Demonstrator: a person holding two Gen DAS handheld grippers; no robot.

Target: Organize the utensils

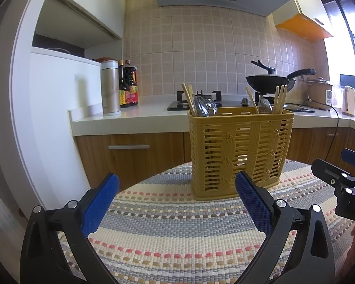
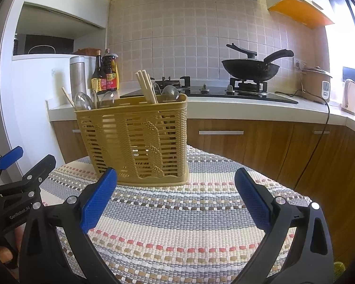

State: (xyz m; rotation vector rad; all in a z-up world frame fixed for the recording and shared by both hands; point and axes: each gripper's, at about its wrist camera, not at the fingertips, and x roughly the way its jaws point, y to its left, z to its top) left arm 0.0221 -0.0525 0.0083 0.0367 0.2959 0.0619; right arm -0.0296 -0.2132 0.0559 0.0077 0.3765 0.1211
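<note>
Standing upright on the woven-mat desk [image 1: 177,236], the yellow utensil basket [image 1: 240,151] holds chopsticks [image 1: 279,99] and spoons [image 1: 203,106]; left claw [image 1: 177,203] and right claw [image 2: 176,201] both gape empty.

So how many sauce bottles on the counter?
2. Both stand at the left end of the counter: a slim dark bottle right beside the steel thermos, and a wider bottle touching its other side. More could be hidden behind them.

slatted plastic basket [image 1: 240,151] (matt yellow), coarse woven cloth mat [image 1: 177,236], wooden chopsticks [image 2: 146,85].
</note>
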